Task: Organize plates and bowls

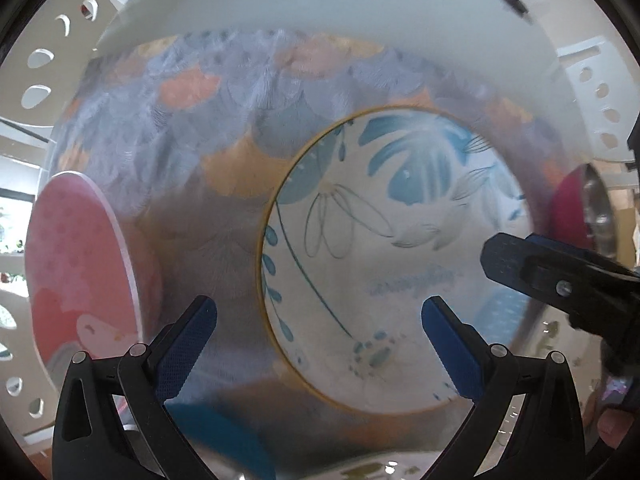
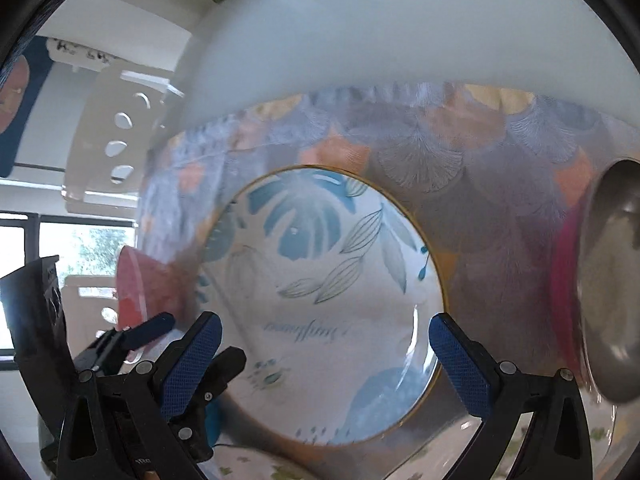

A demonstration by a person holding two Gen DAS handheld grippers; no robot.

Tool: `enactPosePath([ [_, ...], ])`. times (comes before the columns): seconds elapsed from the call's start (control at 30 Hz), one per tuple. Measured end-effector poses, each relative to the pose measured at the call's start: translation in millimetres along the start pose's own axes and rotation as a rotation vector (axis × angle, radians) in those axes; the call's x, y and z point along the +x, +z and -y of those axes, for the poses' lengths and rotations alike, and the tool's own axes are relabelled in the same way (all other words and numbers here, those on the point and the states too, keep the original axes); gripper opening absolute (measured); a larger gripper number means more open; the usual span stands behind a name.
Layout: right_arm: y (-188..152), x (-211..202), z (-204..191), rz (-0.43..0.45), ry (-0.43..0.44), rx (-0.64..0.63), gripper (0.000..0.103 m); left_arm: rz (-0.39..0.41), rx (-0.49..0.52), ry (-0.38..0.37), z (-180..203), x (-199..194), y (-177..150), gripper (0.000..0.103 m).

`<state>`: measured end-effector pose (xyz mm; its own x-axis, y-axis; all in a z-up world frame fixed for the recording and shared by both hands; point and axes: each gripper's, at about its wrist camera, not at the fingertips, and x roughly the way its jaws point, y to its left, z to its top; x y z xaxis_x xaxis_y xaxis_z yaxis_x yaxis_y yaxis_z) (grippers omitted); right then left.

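White perforated rack walls [image 1: 38, 92] frame a blurred fan-patterned plate [image 1: 168, 128] with a blue-flowered plate [image 1: 380, 248] before it. Left gripper [image 1: 319, 322] and right gripper [image 2: 325, 342] face these, jaws wide, holding nothing.

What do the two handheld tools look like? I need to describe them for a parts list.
Both look alike: the left tool and the right tool have black plastic linkage arms joined by round silver pins, with triangular cut-outs in the outer arms. Each finger ends in a blue pad with a fine dotted grip texture. No cables, sleeves or readable markings are visible.
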<state>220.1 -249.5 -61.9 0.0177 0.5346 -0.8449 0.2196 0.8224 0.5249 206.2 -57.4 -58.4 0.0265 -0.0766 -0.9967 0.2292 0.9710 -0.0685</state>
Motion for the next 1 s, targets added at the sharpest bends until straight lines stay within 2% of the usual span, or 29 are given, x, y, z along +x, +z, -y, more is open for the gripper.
enactPosePath([
  [0.07, 3, 11, 2, -0.018, 0.031, -0.003, 0.103, -0.026, -0.001, 0.011, -2, 13, 1, 0.102],
  [0.13, 5, 14, -3, -0.012, 0.008, -0.024, 0.103, -0.013, 0.020, 0.061, 3, 17, 2, 0.102],
  [0.23, 10, 19, -10, -0.007, -0.031, -0.069, 0.103, 0.014, 0.040, 0.078, 9, 20, 3, 0.102],
  [0.33, 12, 20, -9, 0.010, -0.023, -0.079, 0.103, 0.011, 0.045, 0.108, 12, 23, 6, 0.102],
  [0.37, 13, 21, -9, 0.011, -0.022, -0.082, 0.103, -0.002, 0.046, 0.104, 13, 24, 6, 0.102],
  [0.43, 12, 17, -9, 0.019, -0.019, -0.069, 0.103, -0.023, 0.053, 0.008, 18, 23, 6, 0.102],
  [0.53, 8, 5, 0, 0.035, 0.014, -0.022, 0.103, -0.039, 0.031, -0.081, 26, 27, 7, 0.102],
  [0.63, 5, -1, 8, 0.026, 0.061, 0.017, 0.103, -0.069, 0.011, -0.038, 29, 40, 5, 0.103],
  [0.7, 2, -2, 9, 0.017, 0.064, 0.027, 0.103, -0.056, -0.011, -0.049, 28, 37, 3, 0.102],
  [0.8, 0, -7, 8, 0.023, 0.053, 0.035, 0.103, -0.055, -0.018, -0.073, 19, 36, 6, 0.102],
  [0.87, 2, -8, 13, 0.012, -0.001, 0.029, 0.103, -0.058, -0.008, -0.074, 15, 35, 5, 0.102],
  [0.93, 5, 4, 17, -0.041, -0.102, 0.000, 0.103, -0.069, 0.019, -0.043, 16, 37, 4, 0.103],
  [1.0, 6, 17, 21, -0.072, -0.109, -0.003, 0.103, -0.071, 0.017, -0.035, 21, 37, 3, 0.103],
])
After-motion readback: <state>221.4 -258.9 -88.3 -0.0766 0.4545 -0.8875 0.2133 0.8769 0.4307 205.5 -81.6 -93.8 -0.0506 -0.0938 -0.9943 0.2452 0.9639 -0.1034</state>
